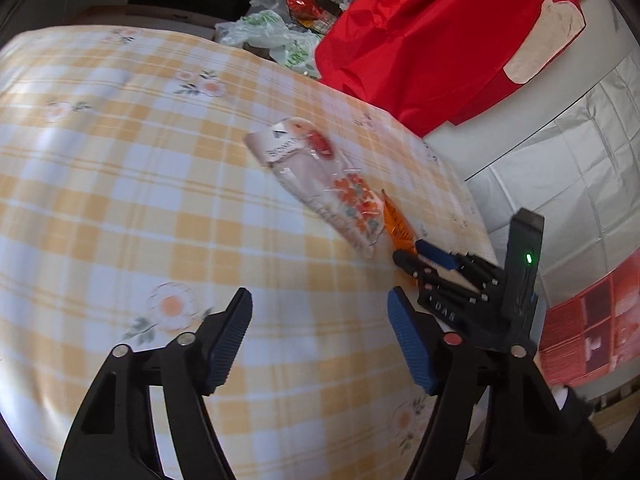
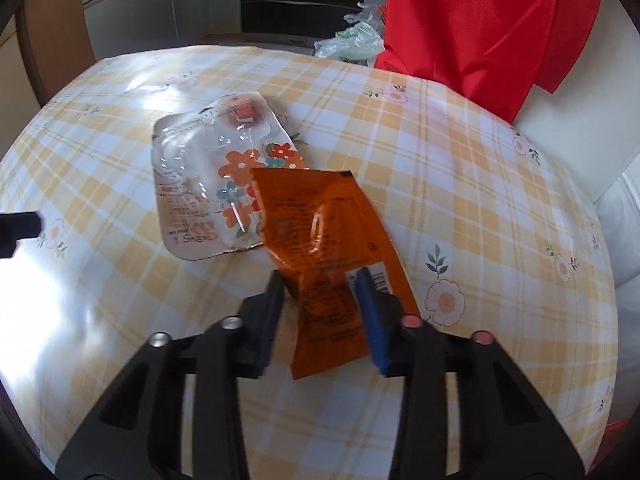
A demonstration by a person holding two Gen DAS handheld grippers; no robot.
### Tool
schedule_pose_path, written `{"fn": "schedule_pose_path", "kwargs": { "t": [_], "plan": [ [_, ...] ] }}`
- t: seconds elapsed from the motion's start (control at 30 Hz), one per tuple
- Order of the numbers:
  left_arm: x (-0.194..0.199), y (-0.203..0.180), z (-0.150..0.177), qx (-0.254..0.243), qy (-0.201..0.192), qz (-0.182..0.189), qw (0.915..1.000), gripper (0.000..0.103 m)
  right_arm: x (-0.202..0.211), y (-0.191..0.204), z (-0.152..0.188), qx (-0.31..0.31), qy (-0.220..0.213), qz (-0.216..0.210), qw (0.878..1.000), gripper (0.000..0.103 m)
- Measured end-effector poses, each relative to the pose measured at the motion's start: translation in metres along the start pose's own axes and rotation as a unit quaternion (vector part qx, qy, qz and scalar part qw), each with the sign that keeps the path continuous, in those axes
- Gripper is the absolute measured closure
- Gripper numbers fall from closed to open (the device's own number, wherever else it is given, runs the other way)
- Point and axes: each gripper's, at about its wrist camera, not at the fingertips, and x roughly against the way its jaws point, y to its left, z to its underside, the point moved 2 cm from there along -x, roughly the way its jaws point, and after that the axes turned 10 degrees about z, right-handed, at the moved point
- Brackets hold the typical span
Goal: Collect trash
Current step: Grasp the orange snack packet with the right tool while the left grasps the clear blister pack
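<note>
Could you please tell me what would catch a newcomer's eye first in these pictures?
Probably the orange wrapper near the table's right edge, lying between the fingers of the right tool, which are close around it though not clearly pinching. Just beyond it lies a clear flowered package on the yellow checked tablecloth. The left tool hovers open over bare cloth, and a big red bag stands behind the table.

A yellow checked tablecloth [image 1: 120, 184] covers the table; a red cloth [image 1: 432, 40] hangs beyond.

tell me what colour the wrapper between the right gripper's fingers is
Orange wrapper with dark print, clearest in the right wrist view.
</note>
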Motion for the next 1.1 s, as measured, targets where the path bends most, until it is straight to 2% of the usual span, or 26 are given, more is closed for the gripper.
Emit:
{"fn": "schedule_pose_path", "kwargs": {
  "t": [0.07, 0.27, 0.33, 0.4, 0.53, 0.63, 0.73, 0.83, 0.93, 0.97, 1.03, 1.1],
  "plan": [
    [-0.015, -0.003, -0.005, 0.008, 0.003, 0.009, 0.9999, 0.041, 0.007, -0.005, 0.003, -0.007, -0.013, -0.001, 1.0, 0.079],
    [-0.055, 0.0, -0.021, 0.059, -0.002, -0.001, 0.9983, 0.044, 0.021, -0.031, 0.013, -0.081, -0.028, -0.022, 0.996, 0.08],
    [-0.065, 0.003, -0.028, 0.077, -0.014, -0.027, 0.9966, 0.044, 0.022, -0.037, 0.017, -0.097, -0.029, -0.027, 0.995, 0.08],
    [-0.072, 0.008, -0.036, 0.107, -0.031, -0.071, 0.9913, 0.044, 0.024, -0.042, 0.02, -0.11, -0.029, -0.031, 0.993, 0.08],
    [-0.08, 0.008, -0.053, 0.136, -0.064, -0.112, 0.9823, 0.041, 0.031, -0.055, 0.024, -0.145, -0.03, -0.045, 0.988, 0.08],
    [-0.091, 0.0, -0.062, 0.127, -0.072, -0.154, 0.9772, 0.033, 0.037, -0.059, 0.026, -0.155, -0.033, -0.047, 0.986, 0.08],
    [-0.105, -0.014, -0.063, 0.085, -0.061, -0.216, 0.9709, 0.029, 0.045, -0.062, 0.028, -0.16, -0.038, -0.053, 0.985, 0.08],
    [-0.107, -0.017, -0.06, 0.078, -0.067, -0.234, 0.9667, 0.029, 0.055, -0.066, 0.032, -0.167, -0.044, -0.053, 0.983, 0.08],
    [-0.106, -0.017, -0.057, 0.069, -0.065, -0.239, 0.9663, 0.029, 0.063, -0.07, 0.037, -0.177, -0.048, -0.057, 0.981, 0.08],
    [-0.105, -0.018, -0.056, 0.065, -0.064, -0.242, 0.966, 0.032, 0.066, -0.069, 0.039, -0.18, -0.049, -0.057, 0.981, 0.08],
    [-0.101, -0.017, -0.054, 0.062, -0.064, -0.255, 0.9629, 0.055, 0.071, -0.068, 0.043, -0.183, -0.049, -0.059, 0.98, 0.08],
    [-0.094, -0.013, -0.05, 0.063, -0.064, -0.232, 0.9685, 0.063, 0.077, -0.065, 0.047, -0.185, -0.049, -0.061, 0.98, 0.08]
  ]
}}
